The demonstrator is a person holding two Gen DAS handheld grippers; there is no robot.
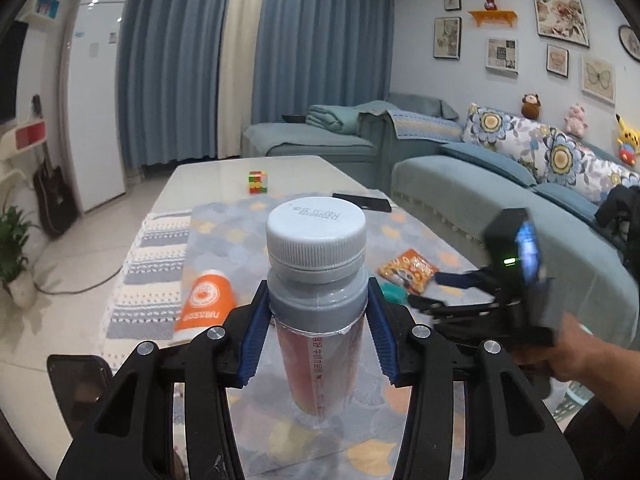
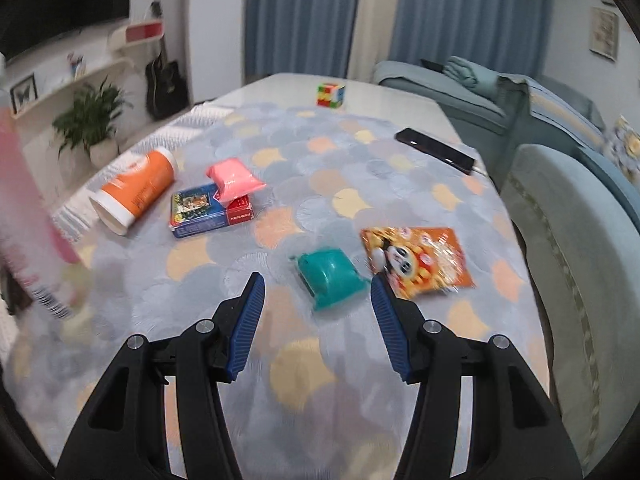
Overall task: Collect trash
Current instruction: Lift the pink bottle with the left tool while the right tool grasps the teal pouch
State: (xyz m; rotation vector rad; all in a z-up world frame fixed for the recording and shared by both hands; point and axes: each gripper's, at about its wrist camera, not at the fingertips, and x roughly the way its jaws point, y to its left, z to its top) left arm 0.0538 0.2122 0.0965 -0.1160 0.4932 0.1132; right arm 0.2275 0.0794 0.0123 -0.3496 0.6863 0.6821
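My left gripper (image 1: 318, 312) is shut on a clear bottle (image 1: 318, 280) with a white cap and grey neck band, held upright above the patterned tablecloth (image 1: 224, 232). My right gripper (image 2: 318, 300) is open and empty, low over the cloth, just short of a teal plastic piece (image 2: 330, 278). An orange snack wrapper (image 2: 418, 260) lies to its right; it also shows in the left wrist view (image 1: 408, 270). An orange cup (image 2: 134, 192) lies on its side at the left, also in the left wrist view (image 1: 206, 304). A pink packet (image 2: 234, 178) rests on a blue card box (image 2: 208, 212).
A phone (image 2: 436, 150) and a puzzle cube (image 2: 331, 95) lie farther back on the table. A teal sofa (image 2: 576, 240) runs along the right. A plant (image 2: 90, 120) and a guitar (image 2: 166, 80) stand at the left. A blurred pink shape (image 2: 24, 208) fills the left edge.
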